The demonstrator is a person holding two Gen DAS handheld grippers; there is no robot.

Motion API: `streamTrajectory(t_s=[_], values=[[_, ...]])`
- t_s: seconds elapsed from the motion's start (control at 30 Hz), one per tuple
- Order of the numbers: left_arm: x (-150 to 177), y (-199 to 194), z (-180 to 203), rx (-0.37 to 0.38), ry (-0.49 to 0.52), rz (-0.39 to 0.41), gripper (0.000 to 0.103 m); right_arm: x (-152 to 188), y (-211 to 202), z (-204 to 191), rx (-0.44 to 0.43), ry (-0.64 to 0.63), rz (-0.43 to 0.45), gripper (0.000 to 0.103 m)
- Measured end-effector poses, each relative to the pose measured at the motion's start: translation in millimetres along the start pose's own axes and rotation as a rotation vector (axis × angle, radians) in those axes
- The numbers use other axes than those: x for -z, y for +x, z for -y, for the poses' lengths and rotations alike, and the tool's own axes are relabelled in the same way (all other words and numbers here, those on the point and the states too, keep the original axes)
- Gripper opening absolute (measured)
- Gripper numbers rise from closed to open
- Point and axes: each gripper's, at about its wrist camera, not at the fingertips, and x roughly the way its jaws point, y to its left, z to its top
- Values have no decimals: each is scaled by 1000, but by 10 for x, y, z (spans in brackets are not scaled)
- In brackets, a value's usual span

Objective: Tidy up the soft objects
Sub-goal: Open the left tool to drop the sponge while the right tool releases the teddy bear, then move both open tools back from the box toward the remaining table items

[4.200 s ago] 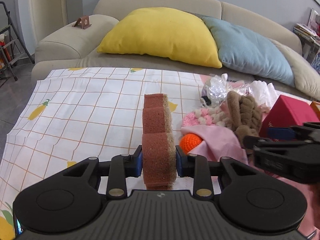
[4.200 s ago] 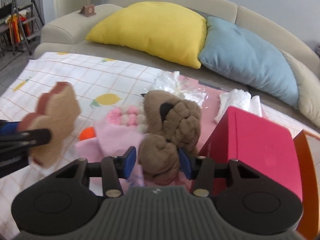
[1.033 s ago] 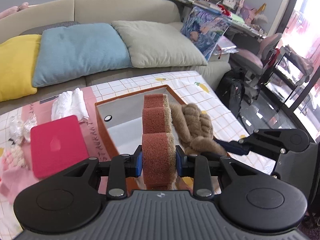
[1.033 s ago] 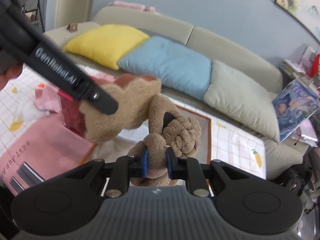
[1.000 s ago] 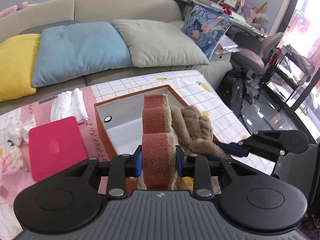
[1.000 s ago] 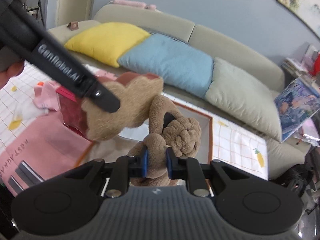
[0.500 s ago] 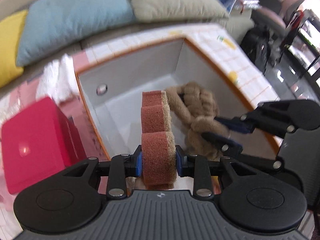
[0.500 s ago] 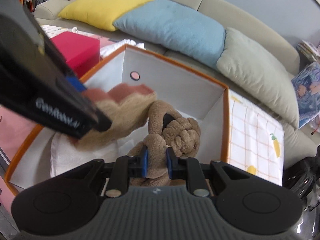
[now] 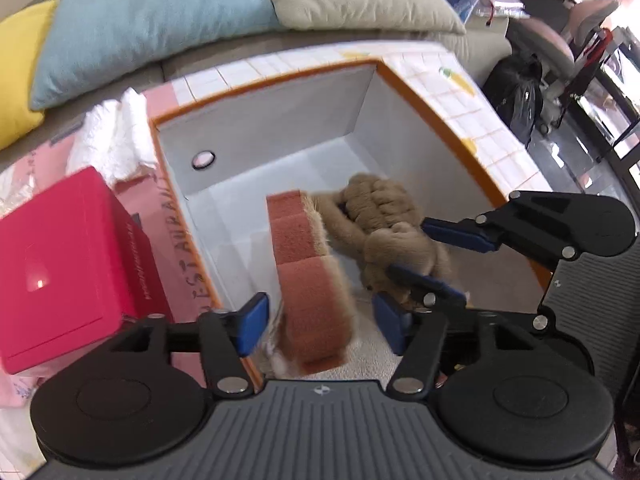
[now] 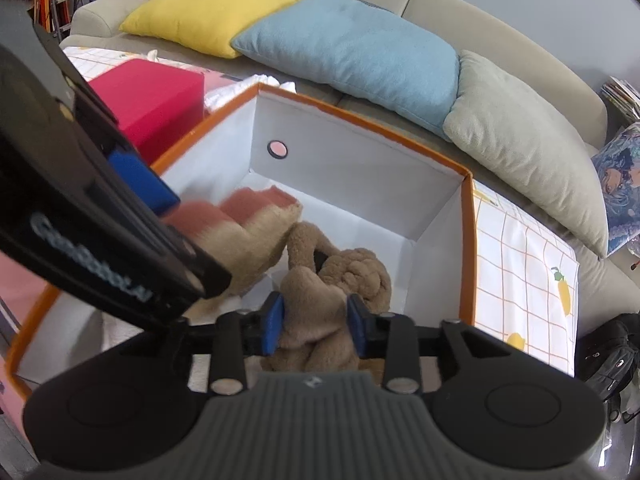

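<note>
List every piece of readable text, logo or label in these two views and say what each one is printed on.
"EST AURAN", partly cut off: on the pink sheet beside the orange box.
"Ge...otAI", middle letters blurred: white lettering on the left gripper's arm in the right wrist view.
Small line of print along the red box: too small to read.
Small emblem on each gripper's grey body: a mark, no legible letters.
Nothing else is readable.
</note>
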Motion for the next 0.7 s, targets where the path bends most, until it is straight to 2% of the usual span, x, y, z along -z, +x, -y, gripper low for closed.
streamTrajectory(t_s=[0.13,0.2,0.37,0.43,0.57,0.7], values=[[19,-241,-51,30,-19,58,78,-22,-160,-50,43,-34,8,48],[46,-395,-74,38,-29,91,79,-51,-269,-59,77,-30,26,49],[244,-800,-129,53,-29,196,79,-125,-637,-106,148,36,84,61],[361,-957,-161,52,-10,240,79,-148,-805,-192,205,57,110,61],[661,-1259,-235,11,35,334,79,-161,-1121,-450,257,132,188,67],[1004,-1513,-314,-63,88,409,79,-148,-1315,-747,243,252,225,67]])
